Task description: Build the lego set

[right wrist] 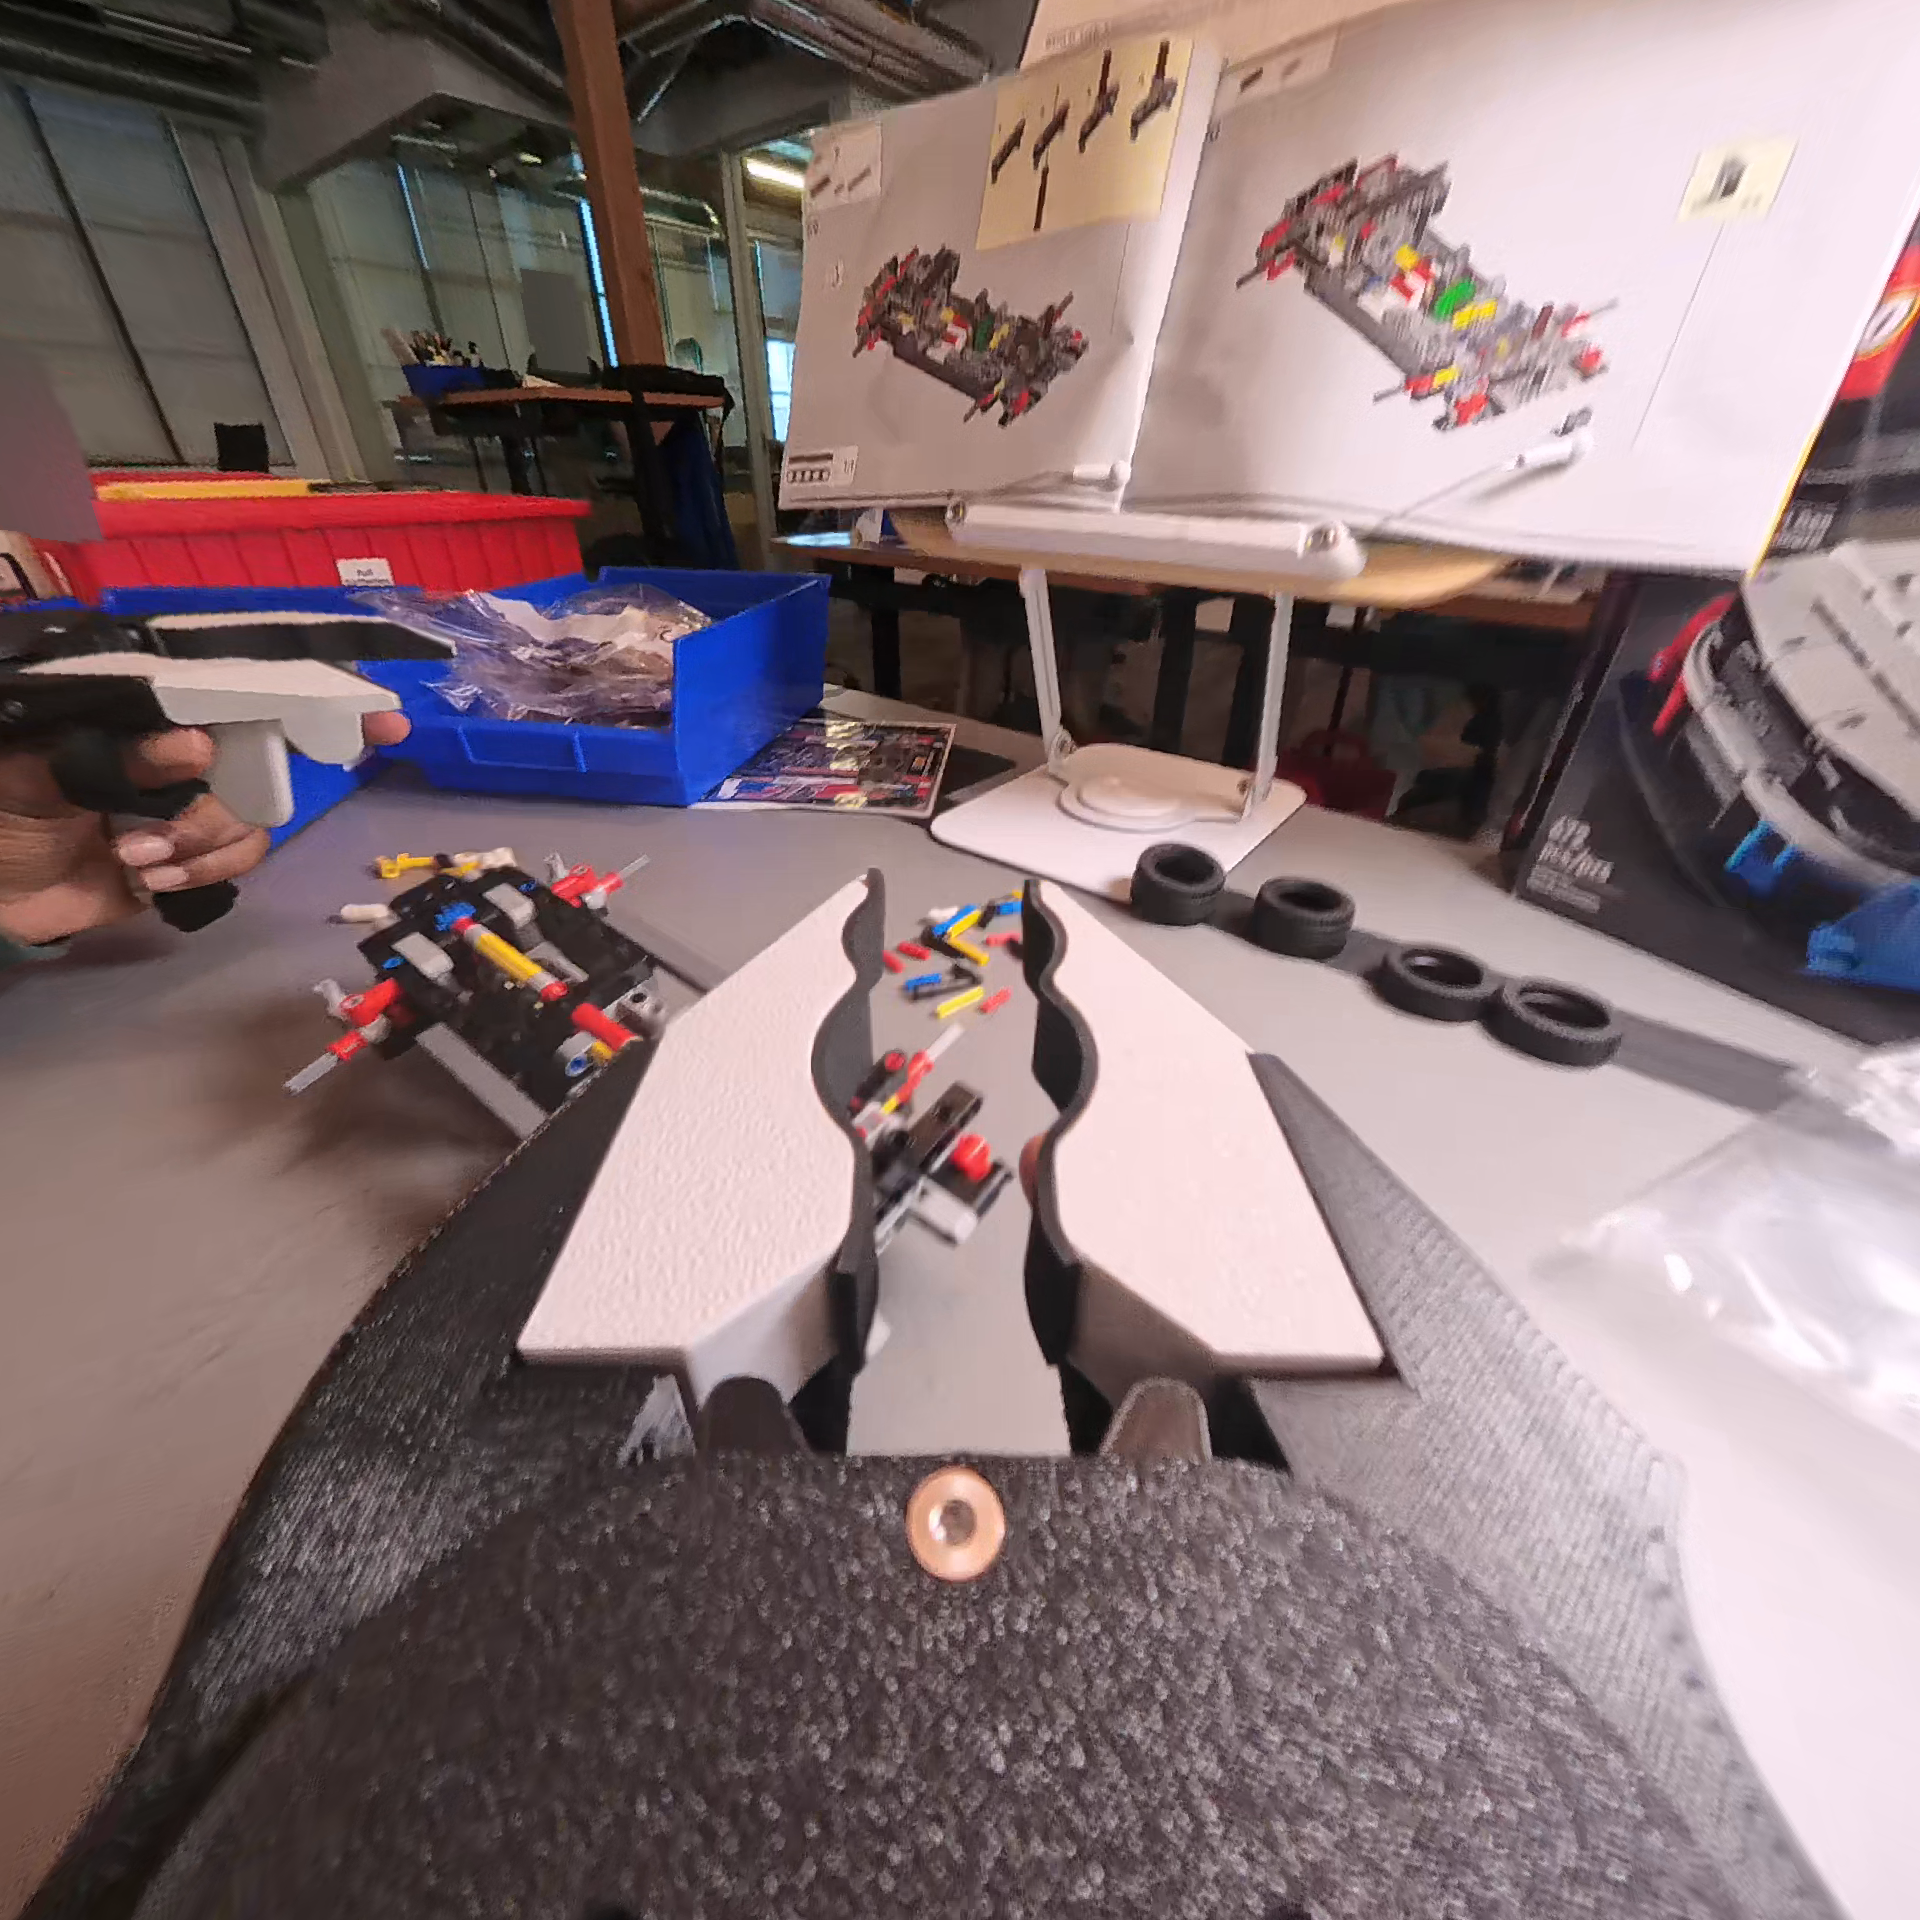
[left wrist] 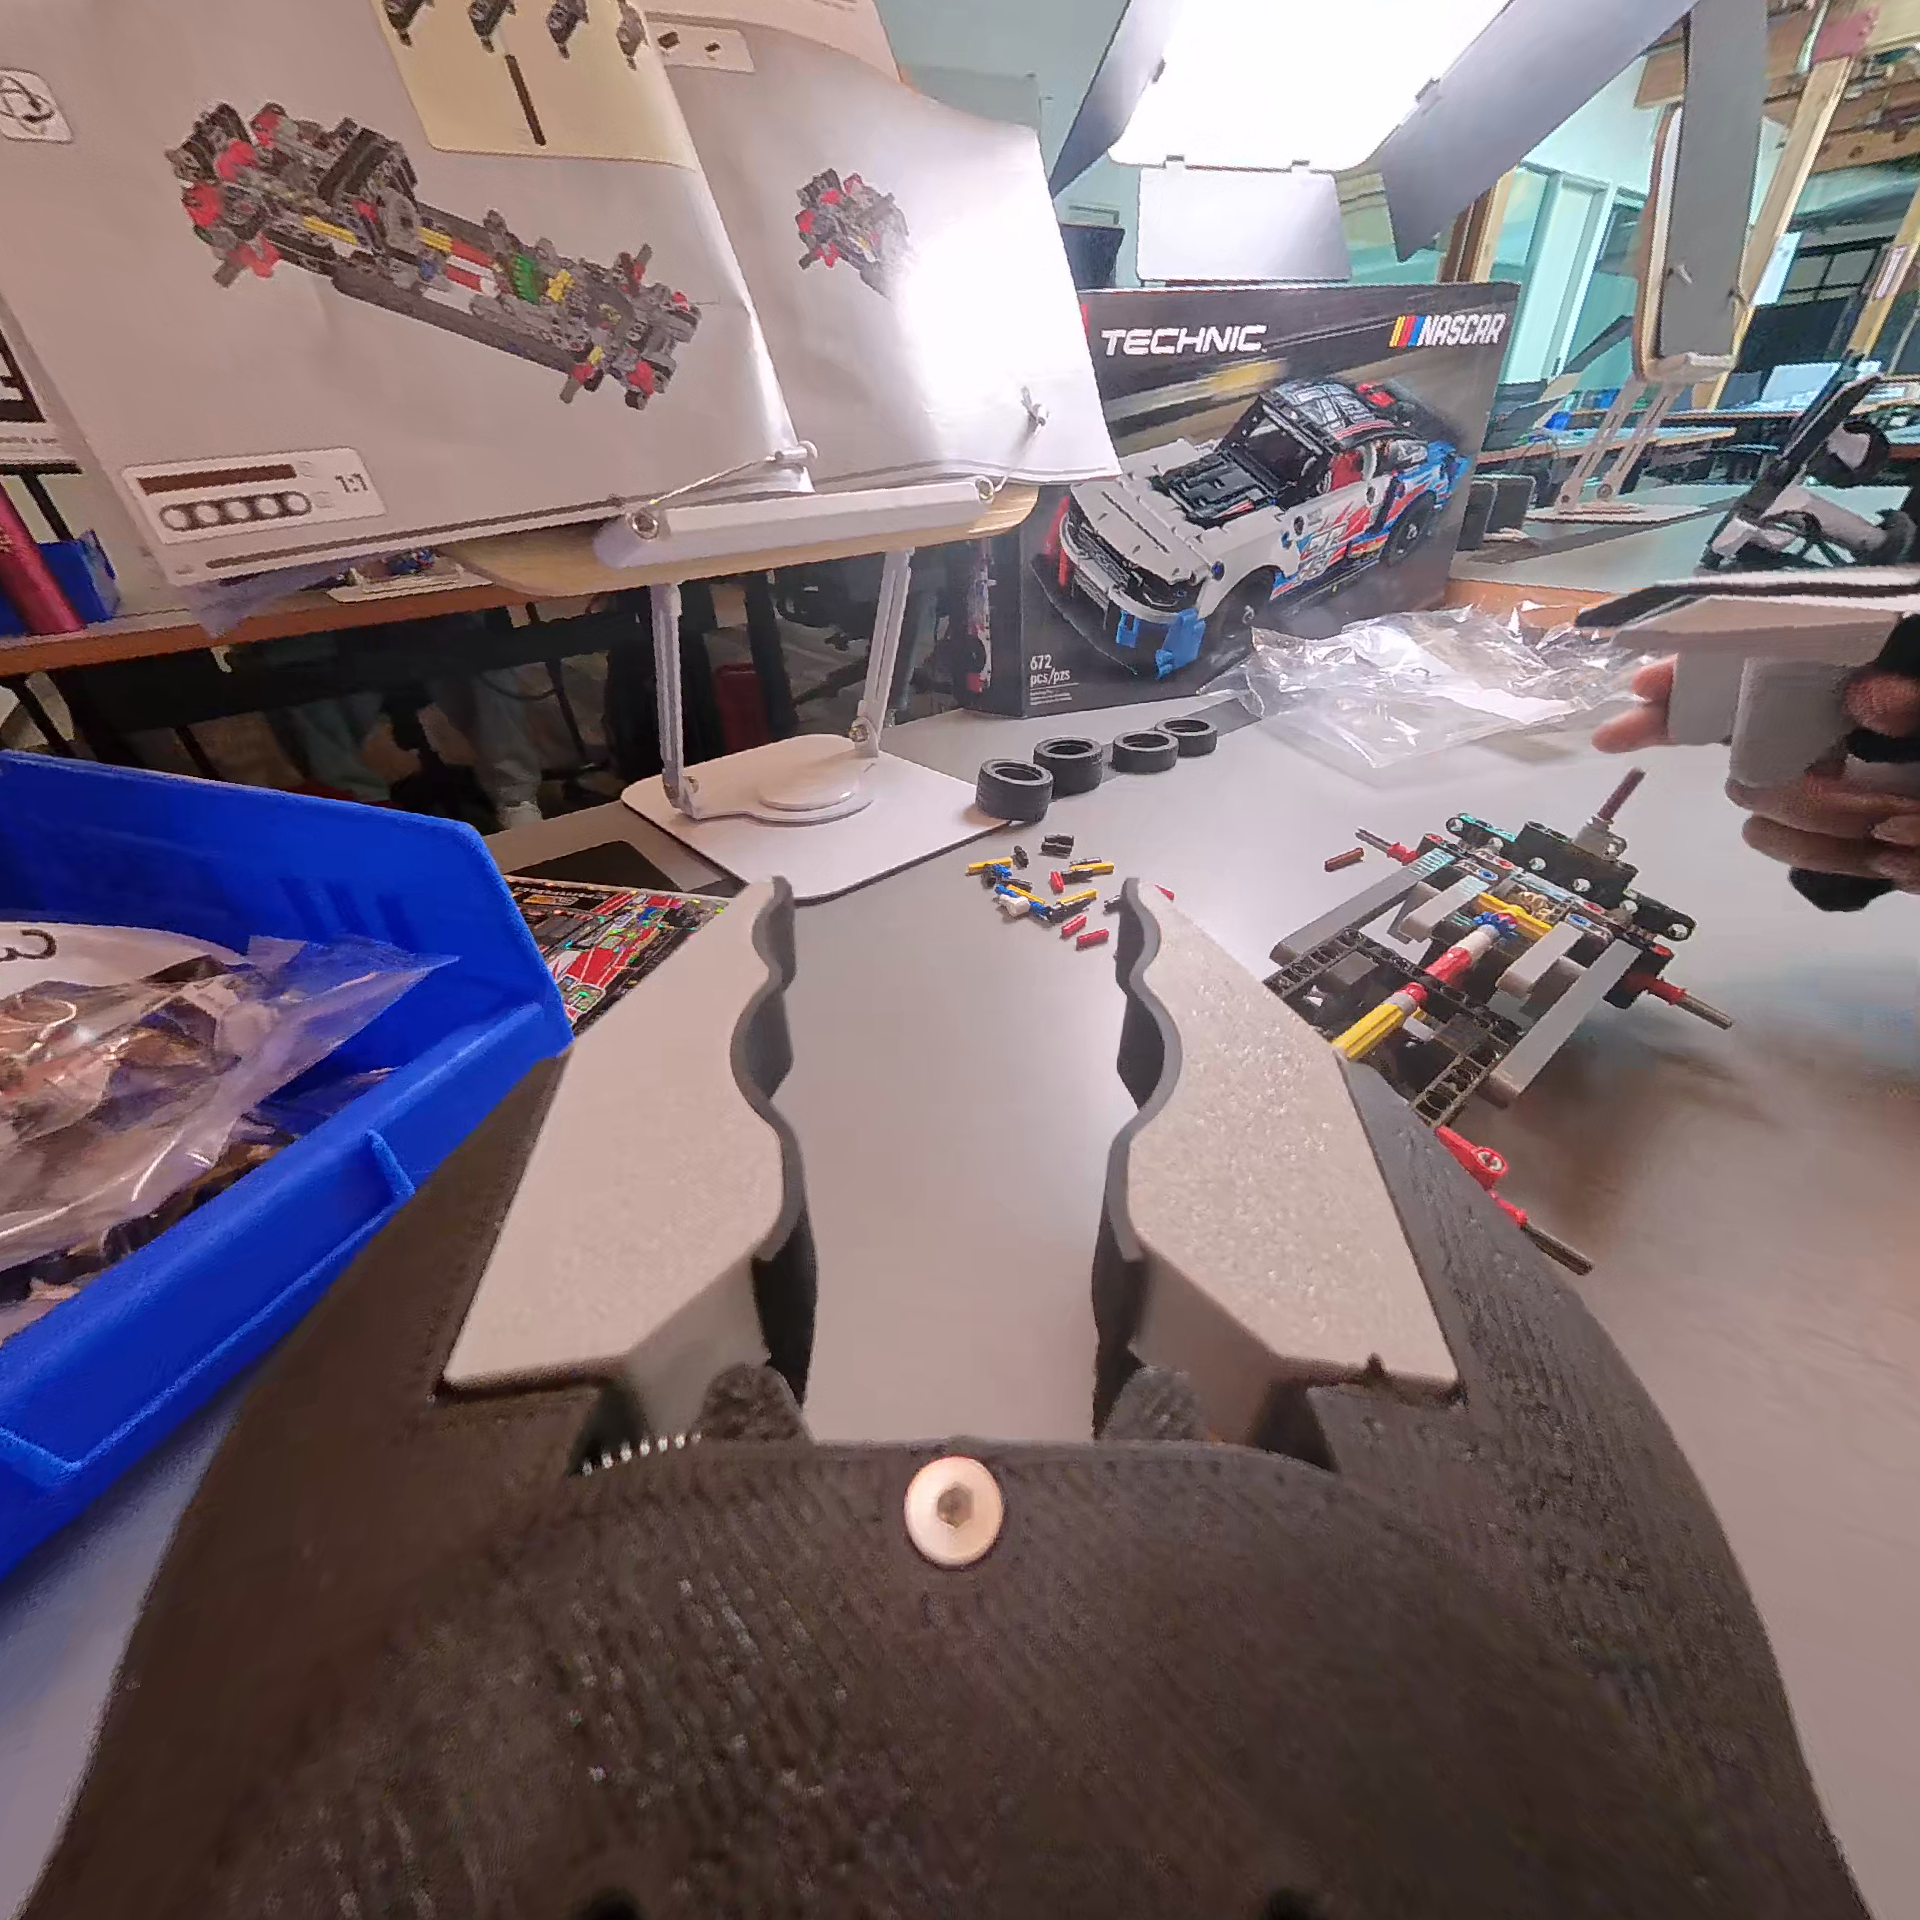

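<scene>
My left gripper (left wrist: 956, 904) is open and empty, low over the grey table (left wrist: 956, 1195). The part-built black chassis (left wrist: 1486, 956) with red, yellow and grey parts lies to its right; it also shows in the right wrist view (right wrist: 499, 977). A scatter of small loose pins (left wrist: 1039, 883) lies just beyond the left fingertips. My right gripper (right wrist: 954, 888) is open with a narrower gap, above the table. A small black, grey and red sub-assembly (right wrist: 925, 1153) lies on the table, seen between its fingers. The pins (right wrist: 956, 956) lie beyond it.
A blue bin (left wrist: 260, 1039) of bagged parts is at left. A booklet on a white stand (left wrist: 810, 790), several black tyres (left wrist: 1091, 758), the set's box (left wrist: 1278, 488) and empty plastic bags (left wrist: 1434, 675) stand behind. A sticker sheet (right wrist: 842, 764) lies by the bin. The grippers' ends are close to 30 cm from one another.
</scene>
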A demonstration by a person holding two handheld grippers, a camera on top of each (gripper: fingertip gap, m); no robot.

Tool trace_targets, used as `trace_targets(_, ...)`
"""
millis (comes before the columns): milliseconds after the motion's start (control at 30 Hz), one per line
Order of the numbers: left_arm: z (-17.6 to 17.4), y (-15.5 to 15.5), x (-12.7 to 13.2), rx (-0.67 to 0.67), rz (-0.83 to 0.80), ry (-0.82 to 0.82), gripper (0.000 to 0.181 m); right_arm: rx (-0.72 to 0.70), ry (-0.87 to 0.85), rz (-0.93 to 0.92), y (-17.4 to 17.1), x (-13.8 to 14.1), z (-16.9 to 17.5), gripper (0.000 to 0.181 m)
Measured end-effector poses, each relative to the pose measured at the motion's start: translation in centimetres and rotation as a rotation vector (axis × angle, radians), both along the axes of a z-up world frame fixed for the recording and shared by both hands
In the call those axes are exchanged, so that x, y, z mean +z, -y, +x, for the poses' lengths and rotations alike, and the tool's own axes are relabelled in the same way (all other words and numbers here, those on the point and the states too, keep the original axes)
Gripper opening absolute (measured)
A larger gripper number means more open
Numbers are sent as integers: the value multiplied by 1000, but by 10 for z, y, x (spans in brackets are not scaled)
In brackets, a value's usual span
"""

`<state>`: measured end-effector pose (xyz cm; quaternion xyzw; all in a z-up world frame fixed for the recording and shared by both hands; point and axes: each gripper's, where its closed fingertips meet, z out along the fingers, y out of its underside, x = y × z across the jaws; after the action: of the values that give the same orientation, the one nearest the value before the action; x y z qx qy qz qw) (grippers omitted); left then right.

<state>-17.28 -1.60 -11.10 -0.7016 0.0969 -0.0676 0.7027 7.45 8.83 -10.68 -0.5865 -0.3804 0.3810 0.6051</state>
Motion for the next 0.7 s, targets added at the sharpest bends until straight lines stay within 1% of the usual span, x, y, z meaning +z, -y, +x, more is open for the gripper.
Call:
trace_targets(67, -1, -1, 1, 7, 3, 11, 61, -1, 15, 95, -10, 20, -11, 22)
trace_targets(167, -1, 0, 0, 19, 2, 4, 58, -25, 10, 249, -37, 63, -43, 14)
trace_targets(233, -3, 0, 0, 37, 1, -12, 55, -24, -25, 299, -57, 96, -74, 11)
trace_targets(300, -5, 1, -1, 59, 1, -26, 51, -37, -70, 330, -83, 131, -108, 4)
trace_targets(400, -9, 1, -2, 76, -2, -29, 49, -73, -88, 325, -131, 170, -161, 0)
trace_targets(467, -10, 1, -2, 79, -4, -24, 48, -98, -79, 315, -159, 188, -193, 0)
trace_targets(567, -10, 2, -1, 77, -2, -23, 47, -125, -60, 294, -192, 206, -229, 0)
trace_targets(700, -9, 3, -1, 69, -3, -21, 46, -173, -14, 264, -224, 213, -257, 0)
